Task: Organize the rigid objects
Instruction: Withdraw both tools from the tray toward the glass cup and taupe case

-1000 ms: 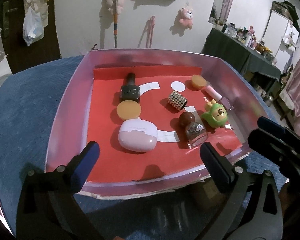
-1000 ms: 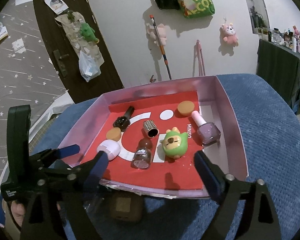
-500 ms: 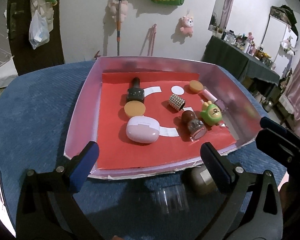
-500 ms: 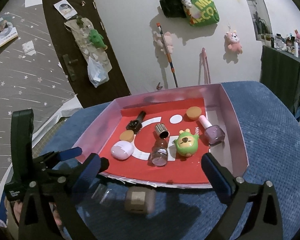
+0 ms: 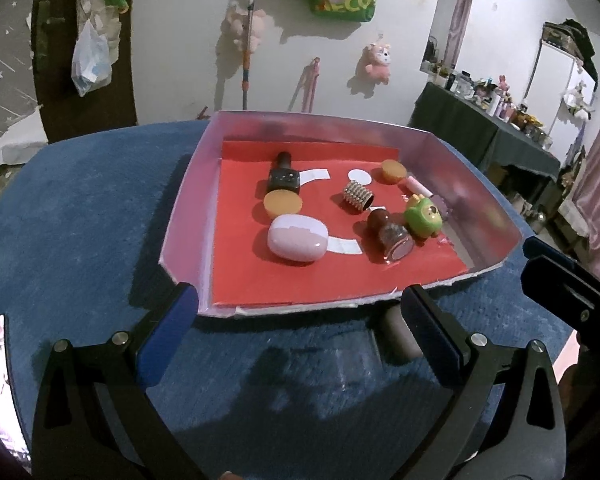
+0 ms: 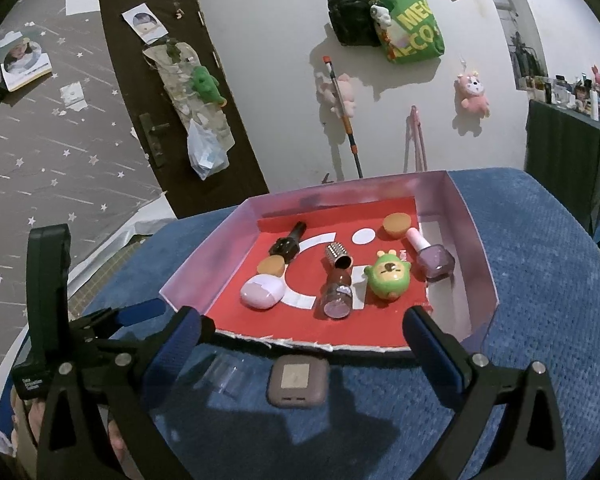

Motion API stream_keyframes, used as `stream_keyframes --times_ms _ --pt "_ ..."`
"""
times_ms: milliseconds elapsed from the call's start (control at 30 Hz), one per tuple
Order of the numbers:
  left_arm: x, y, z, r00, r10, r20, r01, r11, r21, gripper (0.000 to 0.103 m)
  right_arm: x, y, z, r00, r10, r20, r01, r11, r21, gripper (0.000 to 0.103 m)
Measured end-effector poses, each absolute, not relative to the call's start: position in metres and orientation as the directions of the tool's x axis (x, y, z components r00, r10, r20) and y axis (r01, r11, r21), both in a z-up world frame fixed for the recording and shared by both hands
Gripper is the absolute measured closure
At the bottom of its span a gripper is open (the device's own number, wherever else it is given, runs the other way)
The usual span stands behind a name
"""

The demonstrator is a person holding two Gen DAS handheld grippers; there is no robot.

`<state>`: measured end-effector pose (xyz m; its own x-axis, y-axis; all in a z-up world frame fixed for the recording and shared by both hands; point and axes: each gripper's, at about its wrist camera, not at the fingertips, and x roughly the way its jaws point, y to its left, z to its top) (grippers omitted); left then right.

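Both hand-held grippers are seen with jaws spread wide and nothing between them: the left gripper [image 5: 296, 332] and the right gripper [image 6: 308, 336] are held over the blue cloth surface [image 6: 548, 280], short of the near edge of the pink tray [image 6: 476, 236]. On the cloth, just outside that torn near edge, a brown squarish case [image 6: 297, 380] is seen lying flat at six o'clock from the tray, with a small clear plastic piece [image 6: 226, 372] beside it at its nine o'clock; neither is touched by the pads. Inside the tray, on the red liner [image 6: 364, 332], a pale pink oval case [image 6: 262, 292] is found at seven o'clock, a tan disc [image 6: 271, 266] and a black bottle [image 6: 288, 242] behind it toward ten o'clock, a studded silver cap [image 6: 338, 256] near the centre, a brown-capped bottle [image 6: 337, 294] lying on its side just below that, a green toy figure [image 6: 389, 276] at four o'clock, a lilac nail polish bottle [image 6: 432, 256] at three o'clock, and a second tan disc [image 6: 397, 224] at one o'clock
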<state>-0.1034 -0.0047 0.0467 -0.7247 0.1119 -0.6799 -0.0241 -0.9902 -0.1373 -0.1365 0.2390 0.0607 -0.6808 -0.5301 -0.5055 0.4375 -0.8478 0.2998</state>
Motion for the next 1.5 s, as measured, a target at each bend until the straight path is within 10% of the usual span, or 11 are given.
stream_keyframes --times_ms 1233,1500 --pt "-0.063 0.001 0.023 -0.71 0.113 -0.695 -0.016 -0.989 -0.145 0.0 -0.104 0.246 0.032 -0.675 -0.488 -0.554 0.407 -0.872 0.272 0.0" --pt "-0.069 0.004 0.013 -0.691 0.129 -0.712 -0.026 -0.988 -0.154 0.0 -0.111 0.239 0.018 -0.658 -0.445 -0.607 0.397 -0.891 0.223 0.02"
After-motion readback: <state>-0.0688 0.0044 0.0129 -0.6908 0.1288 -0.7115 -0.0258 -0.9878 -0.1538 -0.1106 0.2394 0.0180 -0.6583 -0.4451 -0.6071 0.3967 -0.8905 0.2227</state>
